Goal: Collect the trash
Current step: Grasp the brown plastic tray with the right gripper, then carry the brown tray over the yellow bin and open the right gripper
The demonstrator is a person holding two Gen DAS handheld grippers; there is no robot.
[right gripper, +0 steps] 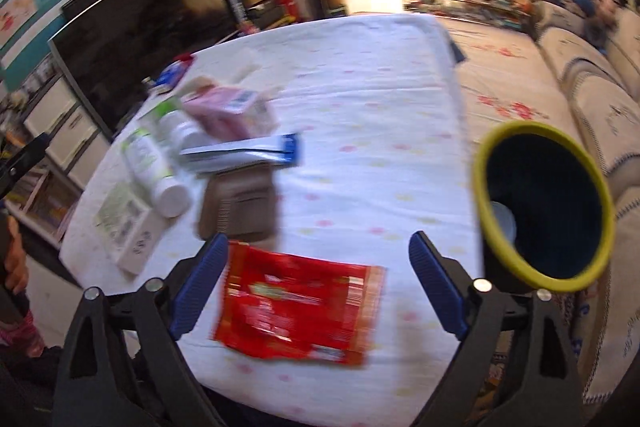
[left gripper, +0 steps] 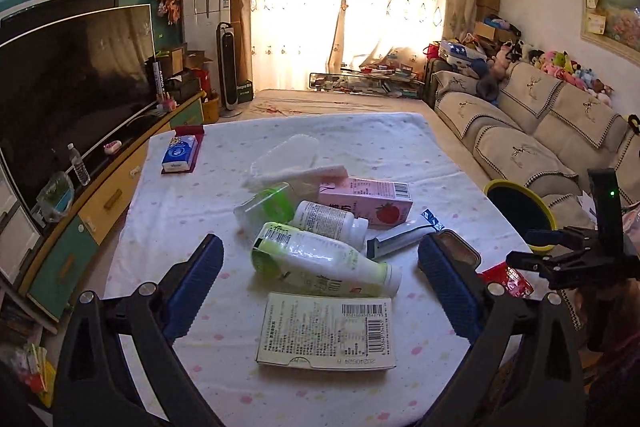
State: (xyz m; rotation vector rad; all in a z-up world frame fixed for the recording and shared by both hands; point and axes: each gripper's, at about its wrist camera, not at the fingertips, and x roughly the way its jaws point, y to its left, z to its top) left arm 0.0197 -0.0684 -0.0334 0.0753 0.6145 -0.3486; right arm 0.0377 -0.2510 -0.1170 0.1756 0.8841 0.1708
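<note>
Trash lies on a white dotted tablecloth point(left gripper: 280, 131). In the left wrist view: a green-and-white bottle point(left gripper: 320, 261), a white bottle point(left gripper: 330, 221), a pink strawberry carton point(left gripper: 366, 201), a flat printed box point(left gripper: 326, 333), a silver wrapper point(left gripper: 404, 233), a clear cup point(left gripper: 266, 205). My left gripper point(left gripper: 320, 279) is open, above the green-and-white bottle and the flat box. My right gripper point(right gripper: 316, 281) is open, just above a red wrapper point(right gripper: 298, 307). A yellow-rimmed dark bin point(right gripper: 544, 203) stands off the table's right edge; it also shows in the left wrist view point(left gripper: 520, 213).
A blue tissue pack point(left gripper: 182, 155) lies at the table's far left. A brown tin point(right gripper: 240, 205) lies behind the red wrapper. A TV point(left gripper: 72, 83) on a cabinet stands left, a sofa point(left gripper: 532, 131) right. The right gripper's body point(left gripper: 576, 251) shows in the left wrist view.
</note>
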